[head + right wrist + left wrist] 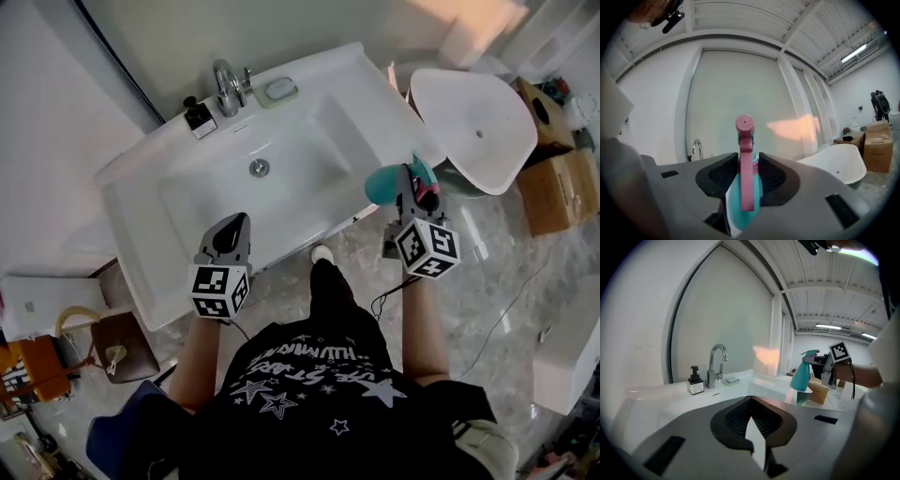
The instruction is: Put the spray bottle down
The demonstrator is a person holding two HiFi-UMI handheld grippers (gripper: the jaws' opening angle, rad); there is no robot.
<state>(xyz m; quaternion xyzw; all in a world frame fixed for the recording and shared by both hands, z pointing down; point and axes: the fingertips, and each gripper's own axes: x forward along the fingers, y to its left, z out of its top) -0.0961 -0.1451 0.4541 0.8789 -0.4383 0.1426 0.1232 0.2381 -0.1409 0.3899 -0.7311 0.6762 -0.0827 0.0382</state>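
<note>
Right now my right gripper (410,180) is clamped partway shut on the bottle's (382,184) neck, at the sink's (309,84) right front edge, with the tub (478,131) close beyond. My left gripper (232,225), jaws together and empty, hangs over the sink's front rim.

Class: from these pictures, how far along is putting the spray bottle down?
Done: nothing yet. In hand: the right claw grips the teal plastic spray bottle with pink trigger by its neck, beside the white ceramic sink. Left: set it down, open the claw.
</note>
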